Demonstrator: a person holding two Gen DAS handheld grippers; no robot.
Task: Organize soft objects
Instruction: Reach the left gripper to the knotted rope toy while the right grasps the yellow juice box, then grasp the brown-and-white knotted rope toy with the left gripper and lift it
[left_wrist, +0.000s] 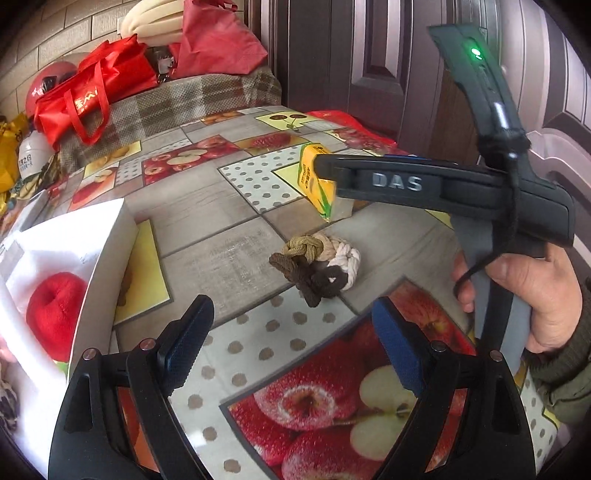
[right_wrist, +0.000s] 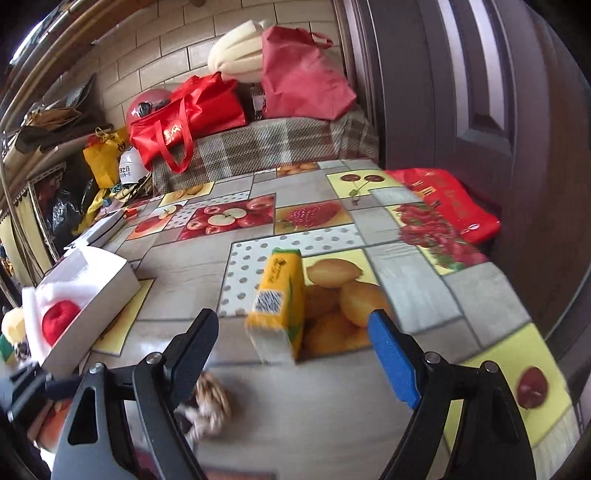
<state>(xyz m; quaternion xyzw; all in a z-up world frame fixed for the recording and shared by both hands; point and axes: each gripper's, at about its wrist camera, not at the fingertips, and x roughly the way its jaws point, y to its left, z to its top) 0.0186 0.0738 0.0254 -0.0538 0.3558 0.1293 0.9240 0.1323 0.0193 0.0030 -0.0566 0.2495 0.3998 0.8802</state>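
Your right gripper hangs with jaws wide and nothing between the pads. Just ahead stands a yellow juice carton on the fruit-print tablecloth. A knotted rope ball lies beside your left finger; a white box holds a red plush apple.

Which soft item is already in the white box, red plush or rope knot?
The red plush sits inside the white box. The rope knot lies out on the tablecloth.
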